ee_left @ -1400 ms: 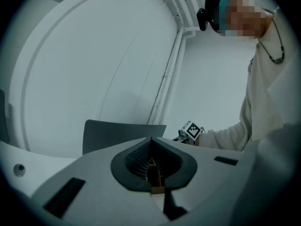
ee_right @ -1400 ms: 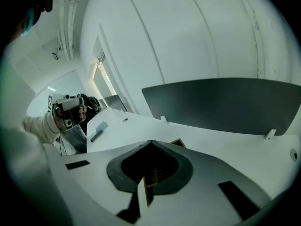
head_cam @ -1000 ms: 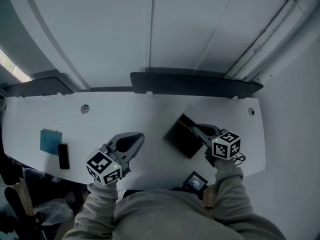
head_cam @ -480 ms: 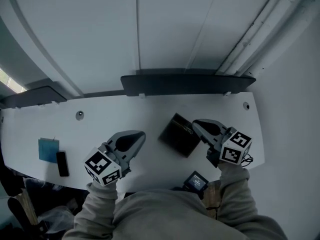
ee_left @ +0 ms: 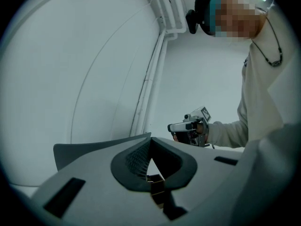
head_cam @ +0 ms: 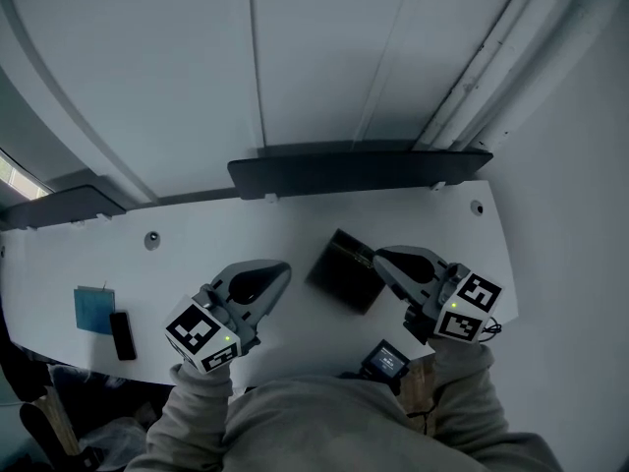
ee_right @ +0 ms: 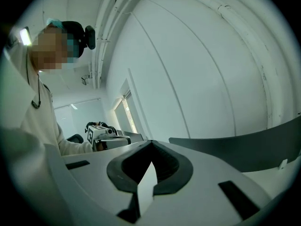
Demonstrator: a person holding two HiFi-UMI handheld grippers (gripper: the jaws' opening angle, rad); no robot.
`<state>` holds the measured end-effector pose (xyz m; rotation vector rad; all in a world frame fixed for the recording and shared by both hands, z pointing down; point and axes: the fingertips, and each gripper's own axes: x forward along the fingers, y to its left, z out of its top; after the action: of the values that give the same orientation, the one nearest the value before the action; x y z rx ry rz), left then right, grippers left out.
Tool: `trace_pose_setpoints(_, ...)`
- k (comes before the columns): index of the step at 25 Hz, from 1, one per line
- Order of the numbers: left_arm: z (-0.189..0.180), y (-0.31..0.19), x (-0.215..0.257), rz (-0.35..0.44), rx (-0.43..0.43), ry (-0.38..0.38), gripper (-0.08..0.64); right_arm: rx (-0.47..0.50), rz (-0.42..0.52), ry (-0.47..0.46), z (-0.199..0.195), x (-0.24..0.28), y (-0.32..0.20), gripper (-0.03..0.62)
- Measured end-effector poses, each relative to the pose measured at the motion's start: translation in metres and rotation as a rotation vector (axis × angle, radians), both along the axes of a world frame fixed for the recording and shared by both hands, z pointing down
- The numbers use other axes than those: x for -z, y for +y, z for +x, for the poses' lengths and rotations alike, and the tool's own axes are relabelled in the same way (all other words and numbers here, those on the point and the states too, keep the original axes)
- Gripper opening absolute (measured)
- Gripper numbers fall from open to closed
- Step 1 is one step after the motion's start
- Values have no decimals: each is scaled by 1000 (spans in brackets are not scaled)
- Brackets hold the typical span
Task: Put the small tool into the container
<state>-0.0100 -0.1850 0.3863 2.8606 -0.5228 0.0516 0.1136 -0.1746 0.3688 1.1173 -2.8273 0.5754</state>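
Observation:
A black square container (head_cam: 341,268) lies on the white table (head_cam: 197,244), between my two grippers; its inside is too dark to read. The left gripper (head_cam: 282,268) is to its left, shut and empty, its nose tilted up off the table. To the container's right is the right gripper (head_cam: 378,257), also shut with nothing in it, its tip beside the container's right edge. Each gripper view looks up at the wall: the left gripper (ee_left: 150,138) sees the right gripper (ee_left: 190,127), and the right gripper (ee_right: 151,143) sees the left gripper (ee_right: 106,135). A small black tool (head_cam: 122,334) lies far left.
A teal pad (head_cam: 93,309) lies beside the small black tool near the table's left front edge. A black device (head_cam: 383,359) sits at the front edge, by my right sleeve. A dark screen (head_cam: 359,170) runs along the table's far edge.
The right gripper has drawn back toward me and to the right, off the black container. The left gripper has hardly moved. The head view has tilted a little.

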Motion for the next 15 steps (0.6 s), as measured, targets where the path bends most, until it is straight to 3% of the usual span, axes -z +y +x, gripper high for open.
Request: trace_pose_setpoints(15,21,8,14,28,-43,3,2,-30,-4,-30,11,3,20,20)
